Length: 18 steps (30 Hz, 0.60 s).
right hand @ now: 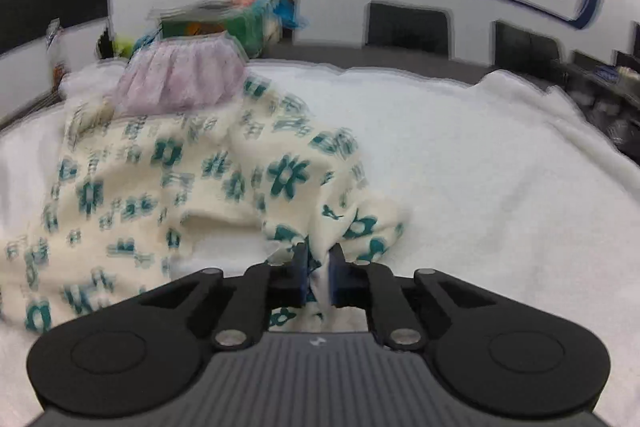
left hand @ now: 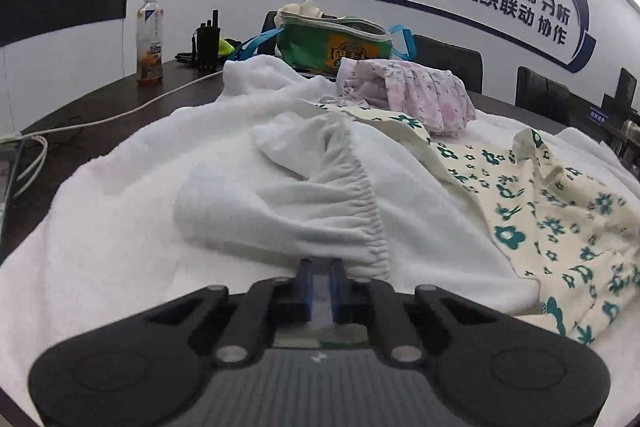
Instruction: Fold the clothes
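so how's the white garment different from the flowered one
The white garment is plain, with a gathered elastic edge; the flowered one is cream with teal flowers. The white garment is pinched by the left gripper at its near edge; the flowered one by the right gripper. The pink garment rests on the far end of the flowered one, not the white. Both lie crumpled and unfolded on the white towel.
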Each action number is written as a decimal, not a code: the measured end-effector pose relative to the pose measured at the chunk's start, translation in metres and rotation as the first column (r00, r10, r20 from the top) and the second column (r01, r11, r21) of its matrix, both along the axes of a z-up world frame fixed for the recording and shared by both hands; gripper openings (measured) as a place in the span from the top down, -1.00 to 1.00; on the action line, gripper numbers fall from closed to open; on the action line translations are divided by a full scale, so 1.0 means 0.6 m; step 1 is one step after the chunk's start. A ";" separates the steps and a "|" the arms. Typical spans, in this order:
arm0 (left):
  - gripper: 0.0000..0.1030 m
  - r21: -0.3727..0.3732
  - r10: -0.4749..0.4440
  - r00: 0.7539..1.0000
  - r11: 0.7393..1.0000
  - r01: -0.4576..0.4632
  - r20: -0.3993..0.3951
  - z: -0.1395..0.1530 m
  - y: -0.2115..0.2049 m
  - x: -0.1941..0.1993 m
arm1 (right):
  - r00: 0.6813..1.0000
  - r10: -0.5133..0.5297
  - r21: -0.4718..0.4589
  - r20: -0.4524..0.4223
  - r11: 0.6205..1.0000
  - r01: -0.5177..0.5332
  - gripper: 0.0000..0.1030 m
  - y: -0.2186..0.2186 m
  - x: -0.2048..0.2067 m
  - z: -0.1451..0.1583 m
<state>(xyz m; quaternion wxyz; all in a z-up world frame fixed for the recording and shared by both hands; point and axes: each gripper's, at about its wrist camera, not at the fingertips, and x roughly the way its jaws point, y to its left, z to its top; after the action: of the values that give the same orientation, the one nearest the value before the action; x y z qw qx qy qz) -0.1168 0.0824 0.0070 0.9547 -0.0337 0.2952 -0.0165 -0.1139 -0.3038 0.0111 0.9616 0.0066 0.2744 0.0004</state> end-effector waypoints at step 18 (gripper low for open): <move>-0.13 -0.174 0.098 0.992 0.981 -0.082 0.085 0.020 0.129 -0.001 | 0.911 0.345 -0.076 0.226 0.939 -0.336 -0.06 0.162 -0.003 0.174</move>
<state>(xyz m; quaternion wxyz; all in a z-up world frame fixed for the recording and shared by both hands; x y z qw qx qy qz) -0.1173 0.1599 0.0187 0.9609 -0.1276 0.2459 0.0000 -0.1155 -0.2066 0.1157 0.9725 -0.0586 0.1549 0.1637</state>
